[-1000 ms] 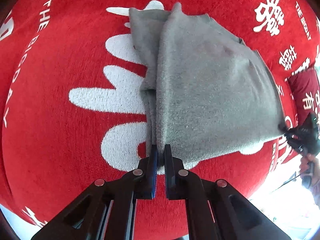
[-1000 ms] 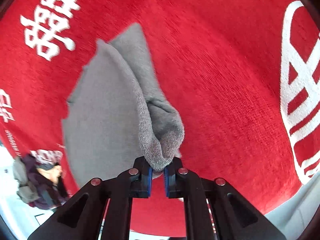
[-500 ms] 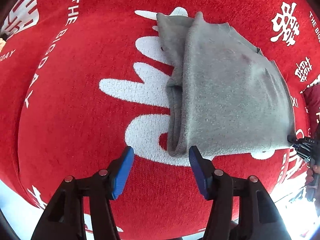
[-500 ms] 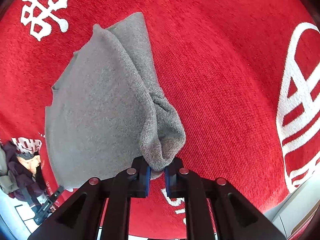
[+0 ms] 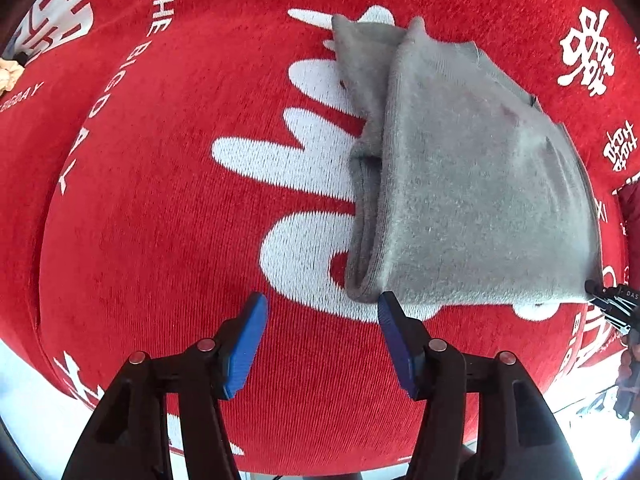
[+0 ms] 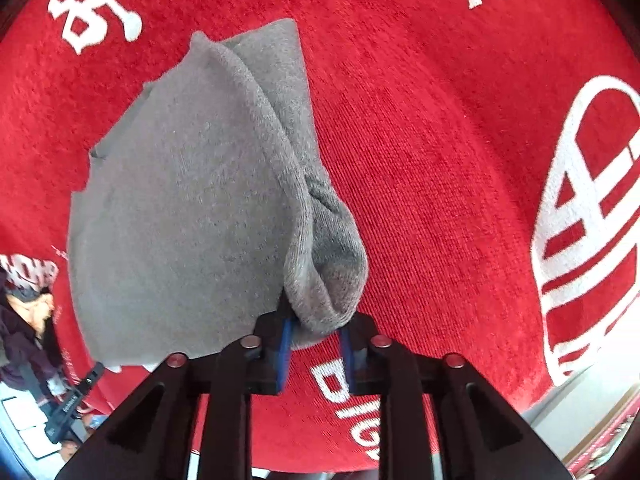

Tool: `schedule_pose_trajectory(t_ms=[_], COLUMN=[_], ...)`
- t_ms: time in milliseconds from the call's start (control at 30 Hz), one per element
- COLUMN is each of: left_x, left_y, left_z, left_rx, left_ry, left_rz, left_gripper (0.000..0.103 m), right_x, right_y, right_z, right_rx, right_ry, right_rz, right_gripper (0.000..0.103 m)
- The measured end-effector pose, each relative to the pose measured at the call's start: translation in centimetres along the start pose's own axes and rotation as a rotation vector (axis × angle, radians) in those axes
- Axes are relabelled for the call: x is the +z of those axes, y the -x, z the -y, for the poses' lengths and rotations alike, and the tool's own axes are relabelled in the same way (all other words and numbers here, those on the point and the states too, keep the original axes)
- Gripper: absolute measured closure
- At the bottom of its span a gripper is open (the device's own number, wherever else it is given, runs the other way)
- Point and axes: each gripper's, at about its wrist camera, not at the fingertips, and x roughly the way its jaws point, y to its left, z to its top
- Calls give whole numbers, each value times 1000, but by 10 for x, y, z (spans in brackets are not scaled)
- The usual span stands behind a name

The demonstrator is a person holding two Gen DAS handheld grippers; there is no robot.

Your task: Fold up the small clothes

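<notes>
A grey knitted garment [image 5: 472, 200] lies folded on the red blanket [image 5: 160, 240]. Its near left corner rests just past my left gripper [image 5: 322, 320], which stands open and holds nothing. At the far right edge of the left wrist view the right gripper [image 5: 608, 304] shows at the garment's other corner. In the right wrist view the garment [image 6: 180, 200] spreads to the left, and its bunched corner sits between the blue pads [image 6: 285, 344] of my right gripper [image 6: 316, 338]. Those jaws are opening and the pads no longer squeeze the cloth.
The blanket [image 6: 440, 140] carries white letters and characters. A dark heap of clothes [image 6: 24, 320] lies past its left edge in the right wrist view. A red cushion [image 5: 632, 208] sits at the right edge of the left wrist view. Pale floor shows beyond the blanket's near edge.
The left gripper opened and let go of the garment's corner, which now lies on the blanket. The right jaws, clamped on the other corner before, have spread apart.
</notes>
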Motion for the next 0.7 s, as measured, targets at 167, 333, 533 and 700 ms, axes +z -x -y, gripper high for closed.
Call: schedule_pose_trajectory(t_ms=[167,333,533,700], left_x=[-4,-9,-14,-18], left_y=[2,14,19,13], left_z=[0,0,-5,-4], left_rx=[9,-24,-76,-104], left_ry=[2,13,62,129], left_rz=[-9,28,16,-21], left_gripper=[44,44,44,44], right_x=[-14,-34,-55,-67], right_y=[5,2,-17,-40], right_z=[-18,-46,-93,-132], right_rx=[-44,36,206,311], right_ry=[82,137,177,208], right_rz=[-14,-62,-140,-203], right_gripper=[61,55,51,47])
